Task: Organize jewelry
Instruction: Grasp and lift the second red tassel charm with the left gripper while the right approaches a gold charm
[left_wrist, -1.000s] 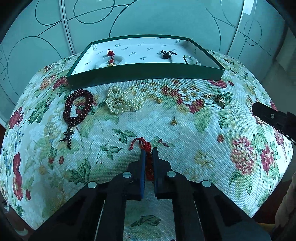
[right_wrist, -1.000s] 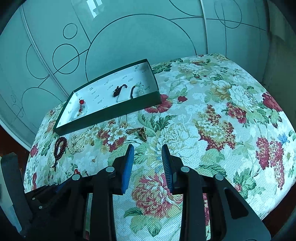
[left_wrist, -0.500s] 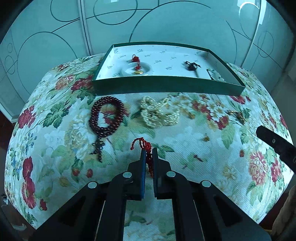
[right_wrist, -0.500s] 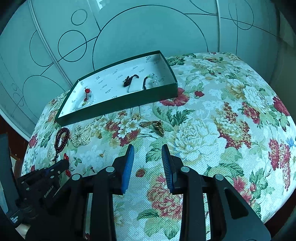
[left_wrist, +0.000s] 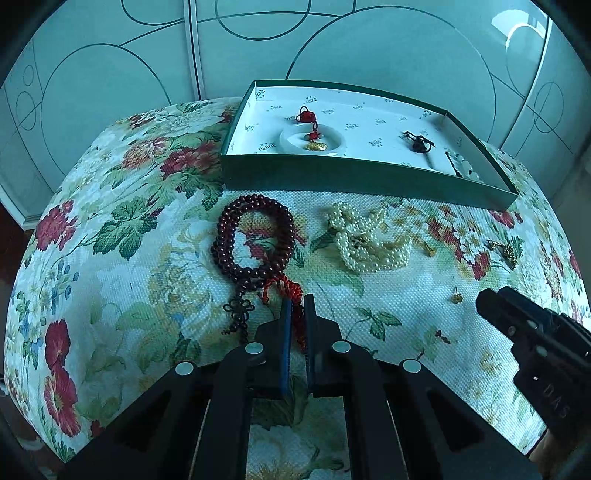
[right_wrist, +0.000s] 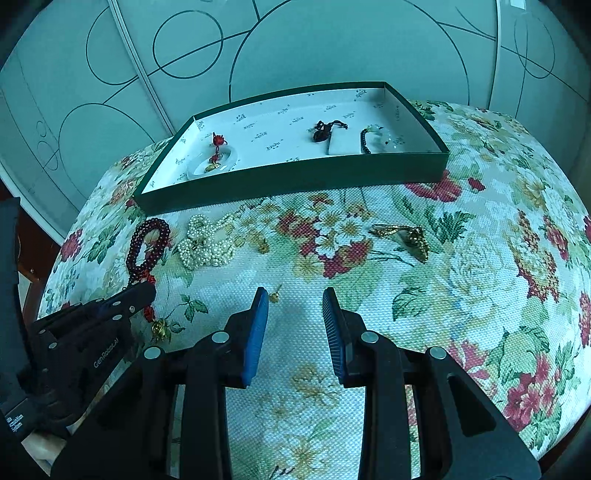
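My left gripper (left_wrist: 298, 301) is shut on a red corded pendant (left_wrist: 286, 286); its gold charm (right_wrist: 159, 329) hangs below the fingers in the right wrist view. Just beyond lie a dark red bead bracelet (left_wrist: 255, 236) and a pearl necklace (left_wrist: 365, 240) on the floral cloth. The green jewelry box (left_wrist: 365, 179) stands at the back with a white ring with red cord (left_wrist: 312, 138), a dark pendant (left_wrist: 419, 142) and a pale bead piece (right_wrist: 376, 138) inside. My right gripper (right_wrist: 295, 295) is open and empty above the cloth, beside a small gold earring (right_wrist: 274, 295).
A gold brooch (right_wrist: 404, 236) lies on the cloth right of centre. A second small gold piece (right_wrist: 263, 245) lies near the pearls. The floral table (right_wrist: 480, 280) drops off at its rounded edges. Frosted glass panels (right_wrist: 332, 48) stand behind the box.
My left gripper has carried the red pendant forward and left, close to the dark bead bracelet. My right gripper has moved forward and left toward the small gold earring, still open.
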